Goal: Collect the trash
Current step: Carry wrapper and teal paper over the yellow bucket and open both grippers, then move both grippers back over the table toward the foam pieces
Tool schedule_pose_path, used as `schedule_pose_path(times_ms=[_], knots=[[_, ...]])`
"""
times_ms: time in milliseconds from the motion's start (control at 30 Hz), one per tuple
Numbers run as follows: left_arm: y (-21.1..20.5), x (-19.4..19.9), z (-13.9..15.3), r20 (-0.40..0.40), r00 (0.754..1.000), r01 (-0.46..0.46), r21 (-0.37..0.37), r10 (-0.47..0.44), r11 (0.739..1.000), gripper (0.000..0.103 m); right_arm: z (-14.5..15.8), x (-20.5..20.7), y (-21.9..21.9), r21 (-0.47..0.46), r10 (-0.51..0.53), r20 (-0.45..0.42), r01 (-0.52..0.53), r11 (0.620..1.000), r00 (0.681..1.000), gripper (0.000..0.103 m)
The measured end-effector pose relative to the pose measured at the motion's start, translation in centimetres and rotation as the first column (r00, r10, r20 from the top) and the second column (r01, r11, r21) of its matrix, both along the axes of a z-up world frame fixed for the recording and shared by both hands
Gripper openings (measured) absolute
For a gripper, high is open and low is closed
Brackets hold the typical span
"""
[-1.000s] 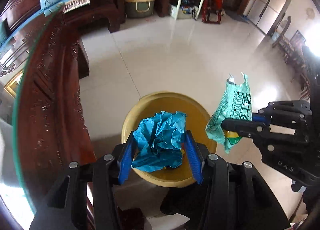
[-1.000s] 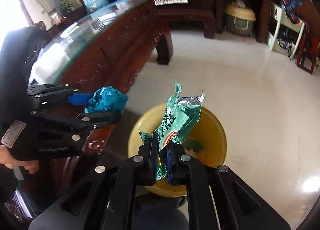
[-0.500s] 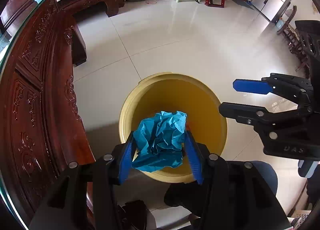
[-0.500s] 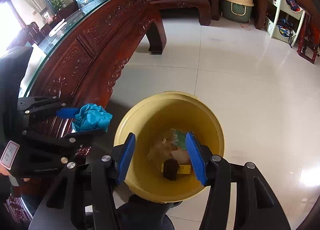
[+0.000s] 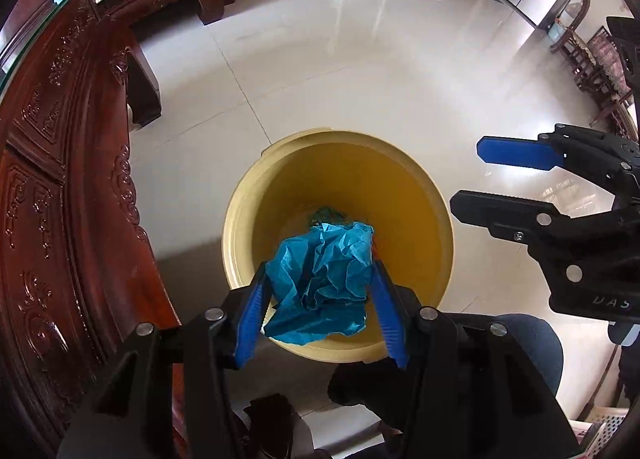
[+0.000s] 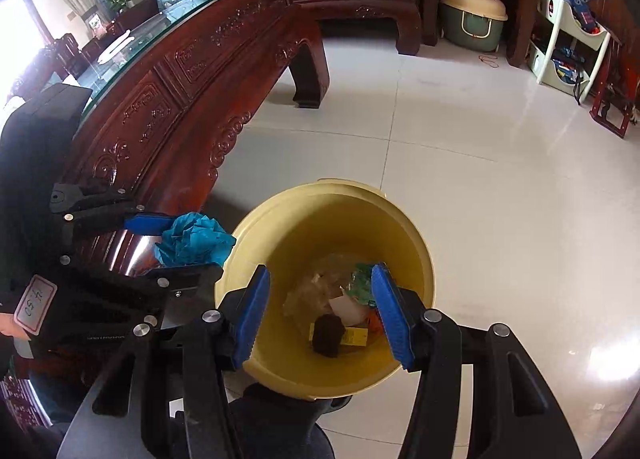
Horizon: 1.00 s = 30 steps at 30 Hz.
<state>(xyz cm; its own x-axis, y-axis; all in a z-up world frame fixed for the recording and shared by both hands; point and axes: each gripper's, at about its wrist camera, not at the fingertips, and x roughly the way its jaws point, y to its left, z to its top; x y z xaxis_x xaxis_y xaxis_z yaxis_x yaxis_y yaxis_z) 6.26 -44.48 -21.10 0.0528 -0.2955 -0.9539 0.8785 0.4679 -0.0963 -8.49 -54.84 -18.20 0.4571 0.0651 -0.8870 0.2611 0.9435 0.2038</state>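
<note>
My left gripper (image 5: 320, 307) is shut on a crumpled blue paper ball (image 5: 322, 279) and holds it above the near rim of the yellow bin (image 5: 424, 195). In the right wrist view the ball (image 6: 196, 239) hangs just left of the bin's rim (image 6: 328, 189). My right gripper (image 6: 320, 311) is open and empty over the bin; it shows at the right of the left wrist view (image 5: 480, 175). The green snack wrapper (image 6: 362, 279) lies inside the bin among other trash.
A carved dark wood table with a glass top (image 6: 168, 71) stands left of the bin. A white shelf with toys (image 6: 568, 35) and a green lidded box (image 6: 472, 19) stand at the far wall. White tile floor (image 6: 500, 179) surrounds the bin.
My right gripper opened and the green wrapper dropped into the bin. Both grippers moved closer over the bin, the left still holding the blue ball.
</note>
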Motion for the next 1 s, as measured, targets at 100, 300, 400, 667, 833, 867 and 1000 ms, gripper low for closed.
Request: schedule_pose_path(times_ms=[100, 300, 400, 667, 833, 867, 1000], knots=[[-0.4, 0.1, -0.1, 0.015, 1.0, 0.001, -0.003, -0.001, 1.0, 0.057, -0.2, -0.1, -0.1, -0.001, 0.001, -0.005, -0.001, 1.0, 1.0, 0.053], [-0.4, -0.3, -0.2, 0.04, 0.999, 0.002, -0.015, -0.001, 1.0, 0.076, -0.4, -0.2, -0.6, -0.007, -0.01, -0.004, 0.01, 1.0, 1.0, 0.053], [-0.4, -0.2, -0.3, 0.037, 0.999, 0.003, -0.004, -0.002, 1.0, 0.076, -0.6, -0.3, -0.7, -0.004, -0.015, -0.005, 0.015, 1.0, 1.0, 0.053], [0.1, -0.6, 0.7, 0.063, 0.998, 0.005, -0.023, -0.004, 1.0, 0.077, -0.2, -0.5, -0.3, -0.008, -0.014, -0.003, 0.014, 1.0, 1.0, 0.057], [1.3, -1.2, 2.8, 0.115, 0.993, 0.002, -0.081, 0.008, 0.997, 0.077, 1.2, -0.9, 0.3, -0.036, -0.028, 0.02, 0.029, 0.999, 0.999, 0.062], [1.6, -1.3, 3.3, 0.126, 0.992, -0.002, -0.093, 0.014, 0.996, 0.077, 1.5, -1.0, 0.6, -0.043, -0.028, 0.025, 0.029, 0.999, 0.999, 0.063], [3.2, -1.9, 5.1, 0.152, 0.988, -0.004, -0.142, 0.026, 0.99, 0.081, 3.5, -1.3, 2.0, -0.118, -0.023, 0.049, 0.029, 0.993, 0.999, 0.076]])
